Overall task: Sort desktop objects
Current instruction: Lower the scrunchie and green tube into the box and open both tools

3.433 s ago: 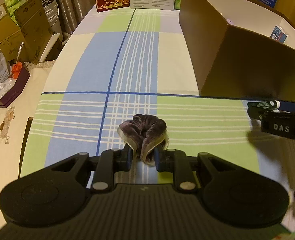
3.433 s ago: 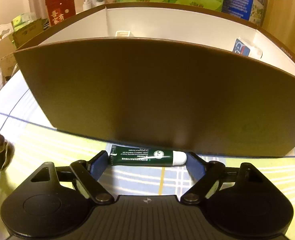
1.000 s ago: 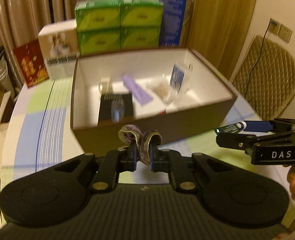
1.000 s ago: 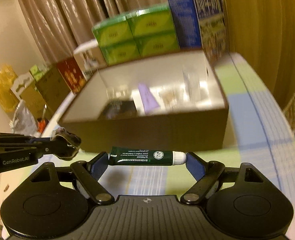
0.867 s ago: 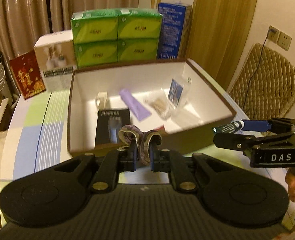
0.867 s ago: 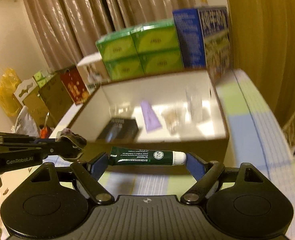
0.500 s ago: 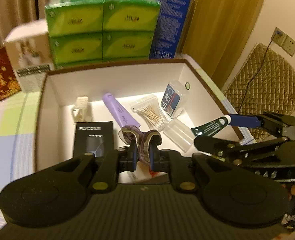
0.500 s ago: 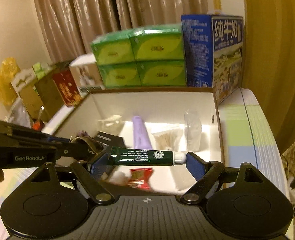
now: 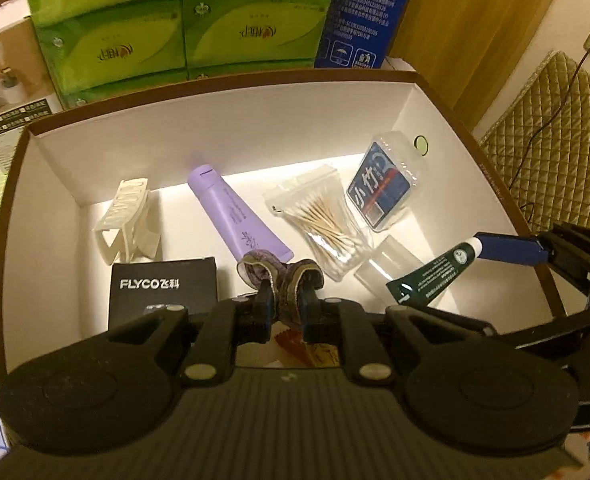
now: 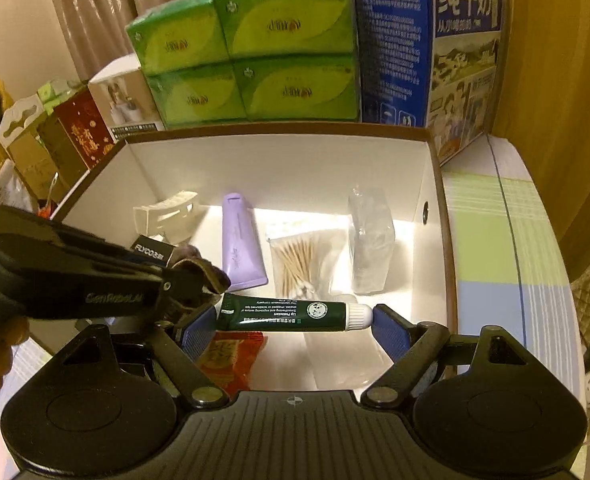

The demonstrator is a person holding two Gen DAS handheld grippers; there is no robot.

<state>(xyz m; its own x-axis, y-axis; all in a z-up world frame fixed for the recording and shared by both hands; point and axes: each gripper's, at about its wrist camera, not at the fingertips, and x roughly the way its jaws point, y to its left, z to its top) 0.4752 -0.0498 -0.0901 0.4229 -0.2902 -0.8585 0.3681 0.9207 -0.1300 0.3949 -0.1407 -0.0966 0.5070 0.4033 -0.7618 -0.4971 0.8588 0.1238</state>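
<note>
My left gripper [image 9: 285, 304] is shut on a purple-brown scrunchie [image 9: 279, 274] and holds it above the open brown box [image 9: 223, 80] with white inside walls. My right gripper [image 10: 295, 322] is shut on a dark green lip-balm tube [image 10: 291, 312], held crosswise by its ends above the same box [image 10: 279, 130]. The tube [image 9: 435, 272] and right gripper show at the right of the left wrist view. The left gripper with the scrunchie [image 10: 199, 270] shows at the left of the right wrist view.
In the box lie a white hair claw [image 9: 127, 220], a lilac tube [image 9: 235, 216], a bag of cotton swabs [image 9: 319, 220], a clear pack with a blue card [image 9: 387, 188], a black FLYCO box [image 9: 163, 284] and a red packet [image 10: 231, 356]. Green tissue packs [image 10: 247, 52] and a blue carton [image 10: 427, 48] stand behind.
Both grippers have risen from the tablecloth and moved forward over the box rim, each still holding its object. They now hang over the box's inside.
</note>
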